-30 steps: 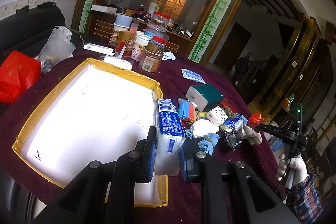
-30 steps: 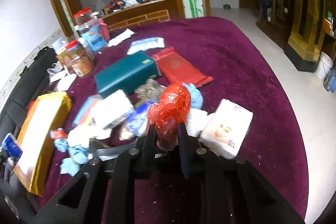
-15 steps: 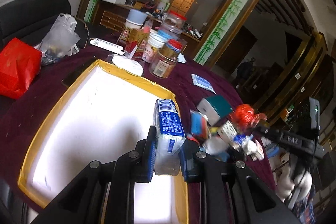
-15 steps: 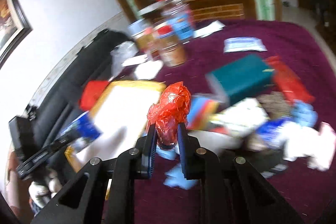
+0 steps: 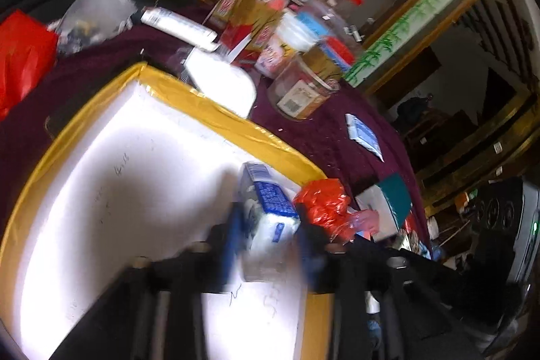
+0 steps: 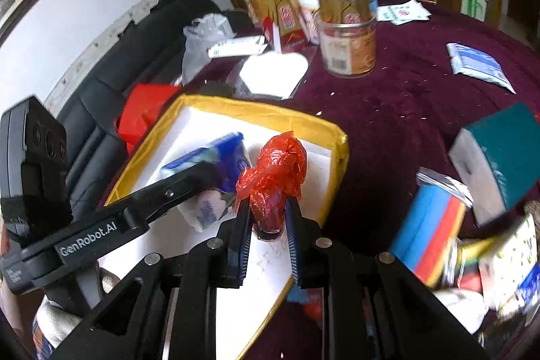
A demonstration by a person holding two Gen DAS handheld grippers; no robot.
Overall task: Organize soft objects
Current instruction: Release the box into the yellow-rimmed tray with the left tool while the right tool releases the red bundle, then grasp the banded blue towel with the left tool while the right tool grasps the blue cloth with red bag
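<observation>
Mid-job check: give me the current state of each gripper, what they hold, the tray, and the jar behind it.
Left gripper: jaws opening, tissue pack between them.
Tissue pack: upright over the tray.
Right gripper: shut on the red plastic bag.
Red plastic bag: crumpled, held above the tray.
Tray: open, white inside, yellow rim.
Jar: upright, red lid on.

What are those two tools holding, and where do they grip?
Right tool pinches the red bag at its lower end. Left tool is opening around the tissue pack, at its lower half.
</observation>
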